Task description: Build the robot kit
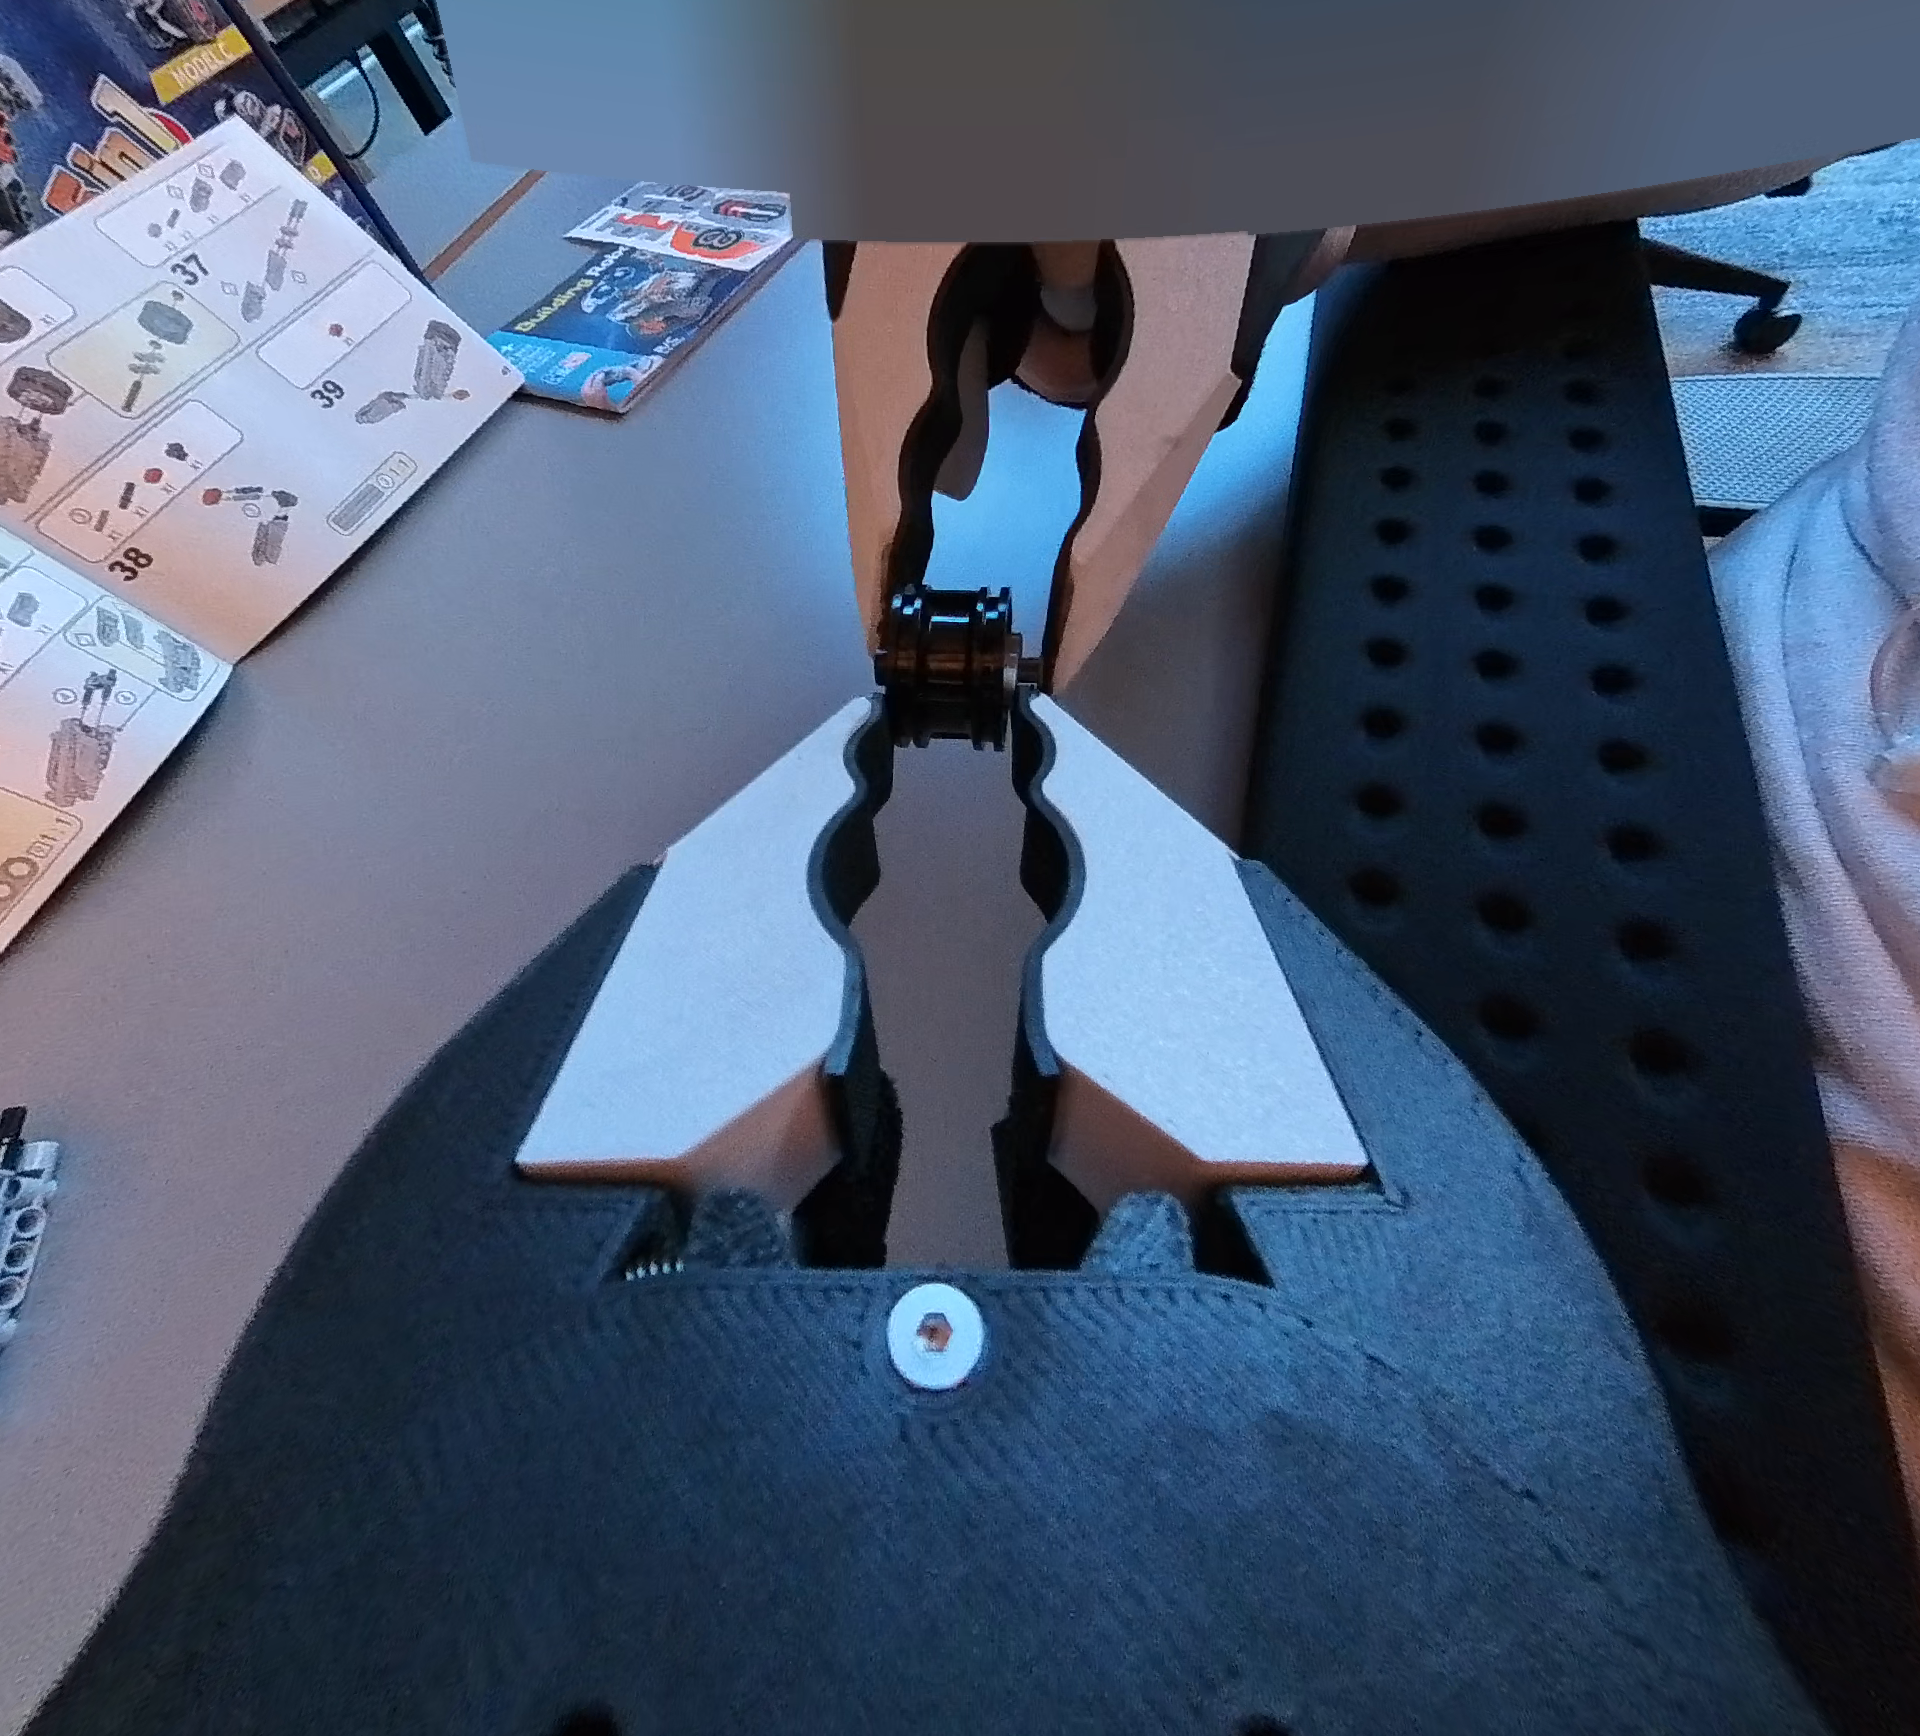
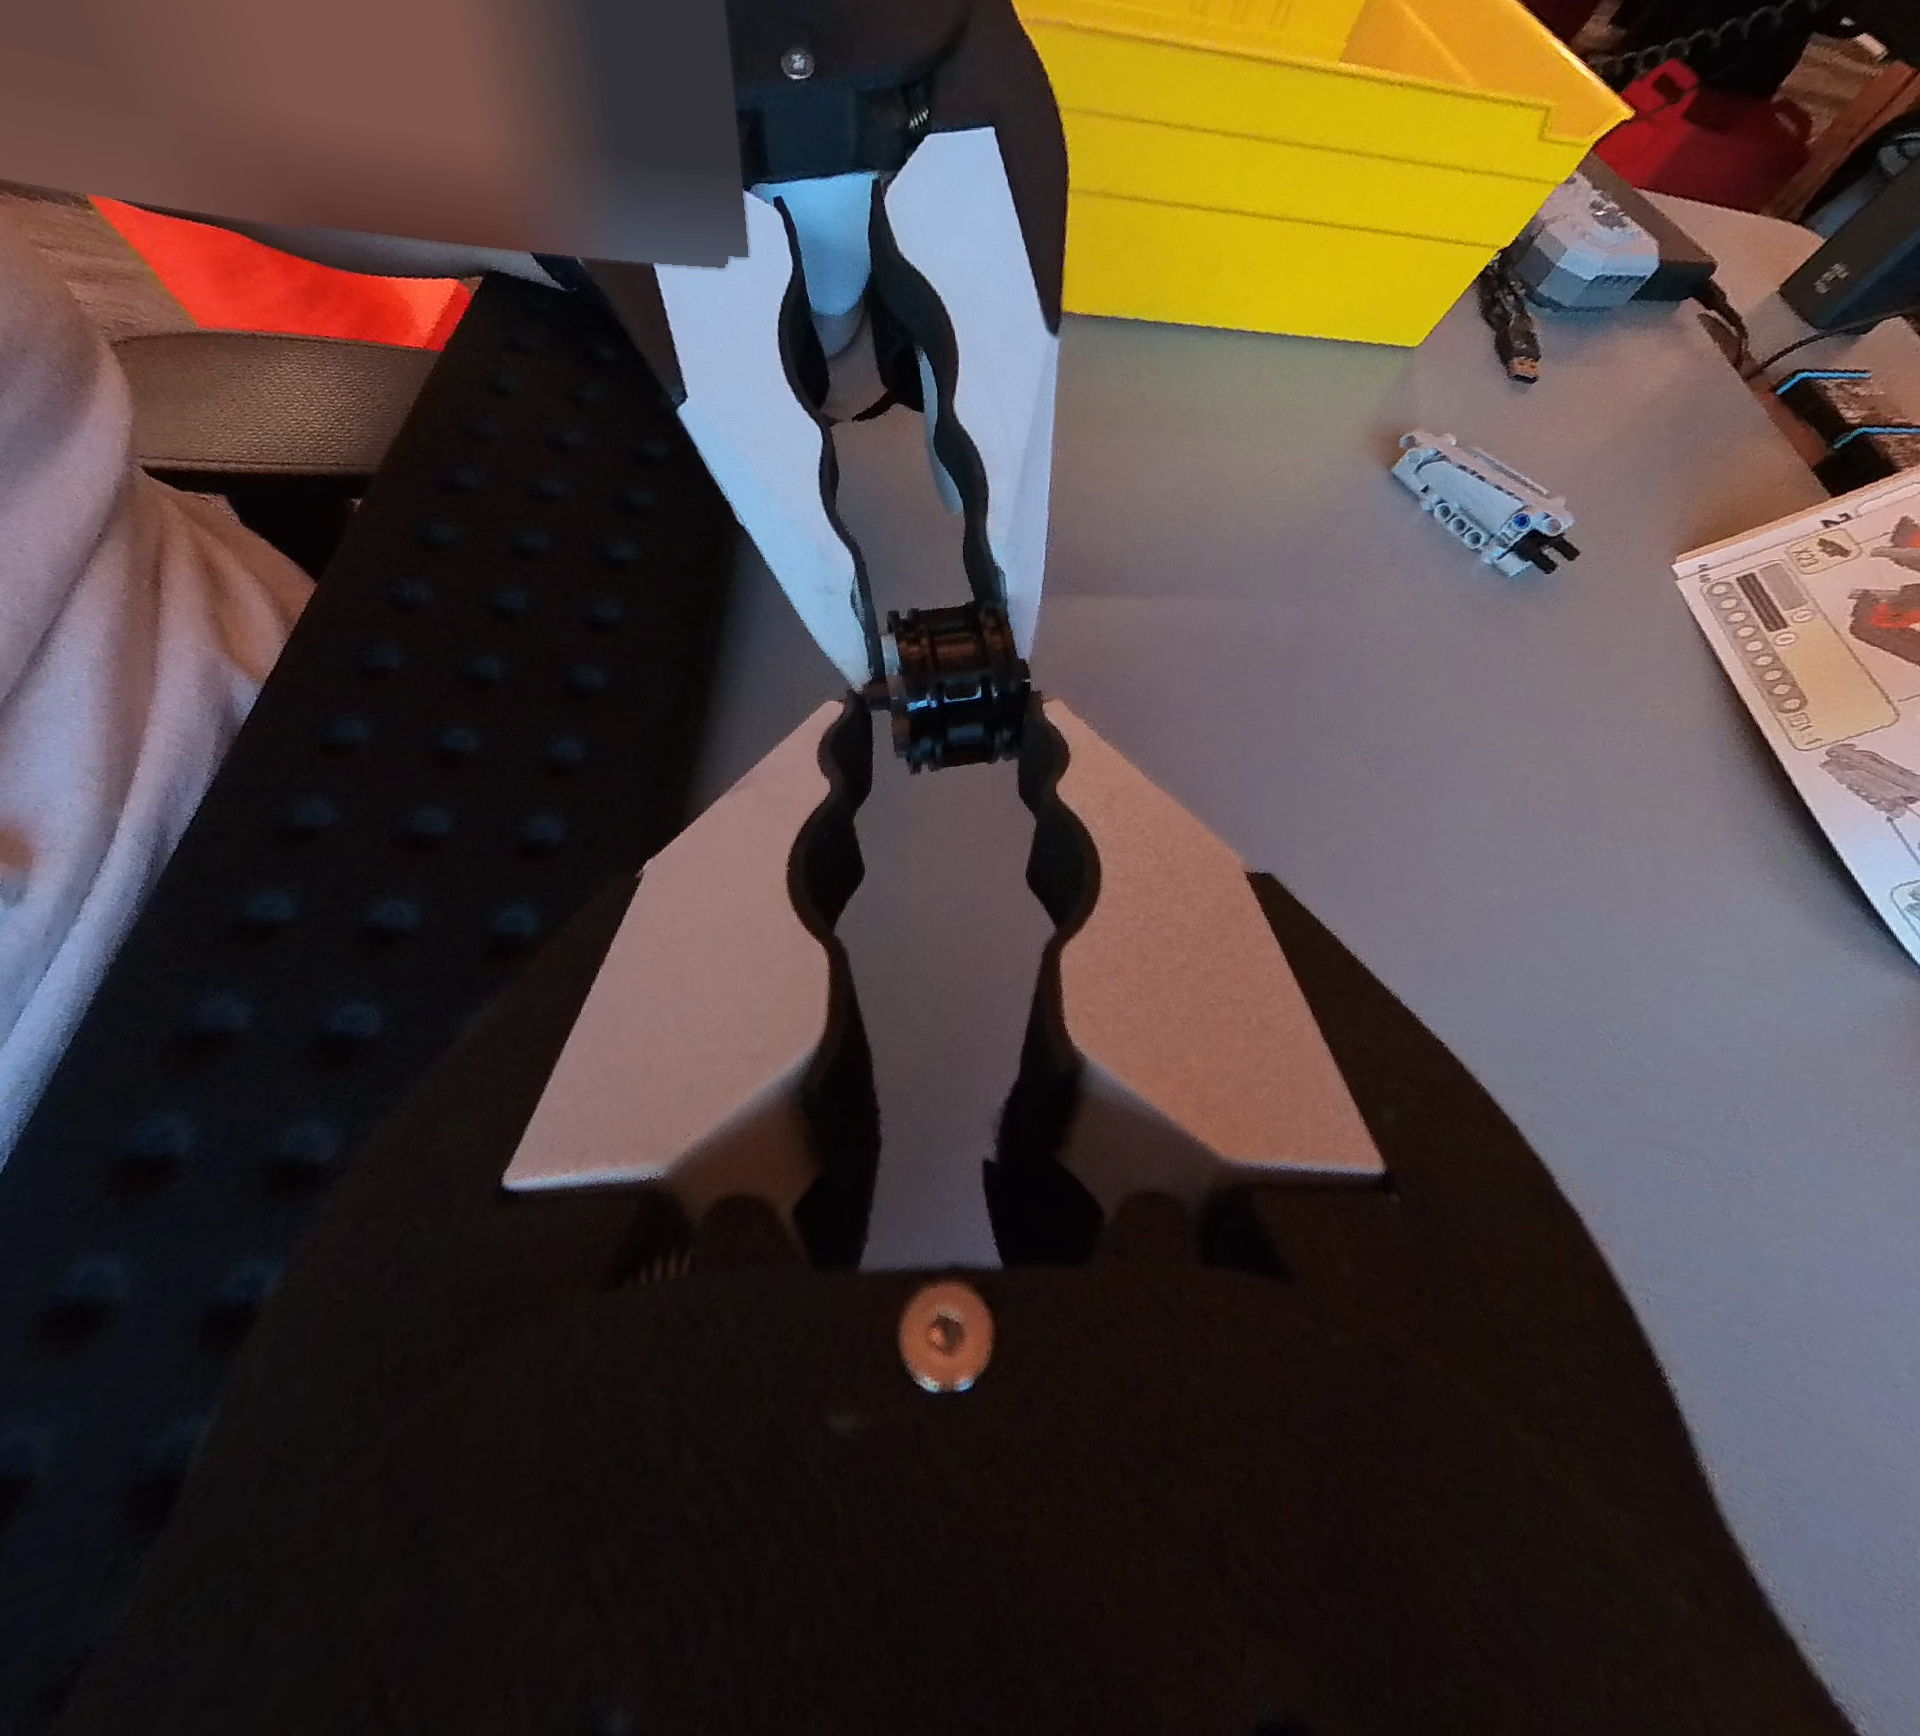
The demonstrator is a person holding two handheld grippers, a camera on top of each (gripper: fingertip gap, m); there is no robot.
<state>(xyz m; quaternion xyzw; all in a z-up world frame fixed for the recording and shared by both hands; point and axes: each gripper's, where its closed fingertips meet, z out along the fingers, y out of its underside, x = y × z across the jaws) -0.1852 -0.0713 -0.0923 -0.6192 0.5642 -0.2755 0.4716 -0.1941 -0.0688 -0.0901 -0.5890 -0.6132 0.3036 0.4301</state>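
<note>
A small black ribbed wheel part (image 1: 948, 678) hangs above the grey table (image 1: 582, 751), pinched from two sides. My left gripper (image 1: 951, 718) is shut on its near end. My right gripper (image 1: 971, 637) comes in from the far side, tip to tip with the left, and grips the other end; a short pin sticks out at the part's right. In the right wrist view the same black part (image 2: 956, 699) sits in my right gripper (image 2: 954, 728), with the left gripper (image 2: 940, 637) reaching down from above. The part looks like two ribbed sections, slightly offset.
A black perforated strip (image 1: 1496, 751) runs along the table edge beside a person's pale sleeve (image 1: 1829, 751). An open instruction booklet (image 1: 208, 439), a toy box (image 1: 94, 76) and a sticker sheet (image 1: 675, 232) lie left. A yellow bin (image 2: 1247, 128) and a grey brick assembly (image 2: 1486, 502) sit right. Less than 4 cm separates the two grippers' tips. The grey brick assembly (image 2: 1486, 502) is about 25 cm from both grippers' fingertips.
</note>
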